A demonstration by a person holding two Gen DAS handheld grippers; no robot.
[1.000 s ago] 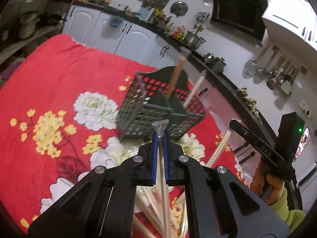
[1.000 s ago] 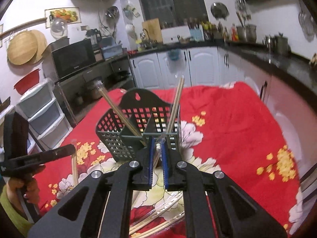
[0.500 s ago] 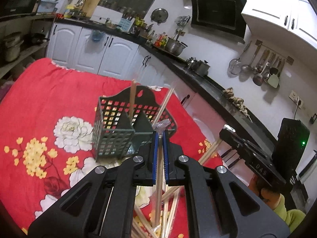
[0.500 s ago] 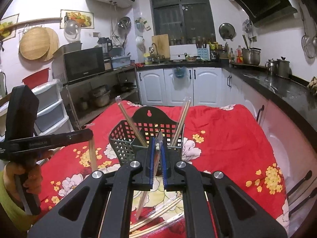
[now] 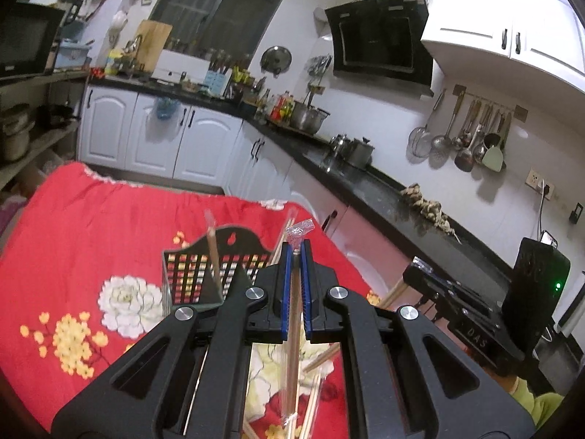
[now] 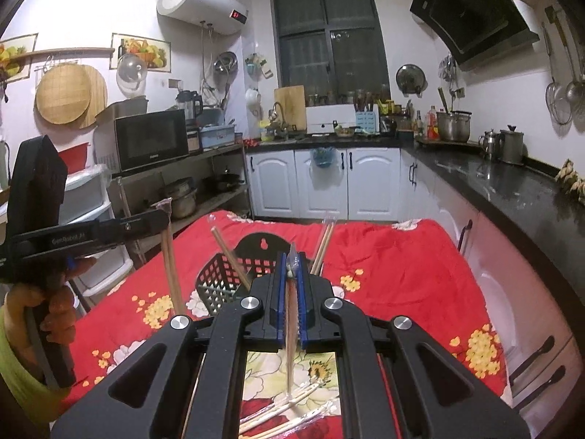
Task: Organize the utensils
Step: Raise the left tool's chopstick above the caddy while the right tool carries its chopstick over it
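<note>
The left gripper (image 6: 161,219), seen from the right wrist camera, carries pale lettering along the side of its black body that reads roughly "GenRobot.AI"; the last characters are small and not certain. The right gripper (image 5: 416,270), seen from the left wrist camera, bears the raised letters "DAS" on its black body, low on the side facing the camera. High above the left gripper, the white water heater (image 6: 199,3) has a small dark display with red digits, too blurred to tell. The microwave (image 6: 151,139), behind the left gripper, carries a small brand mark under its door that cannot be made out.
</note>
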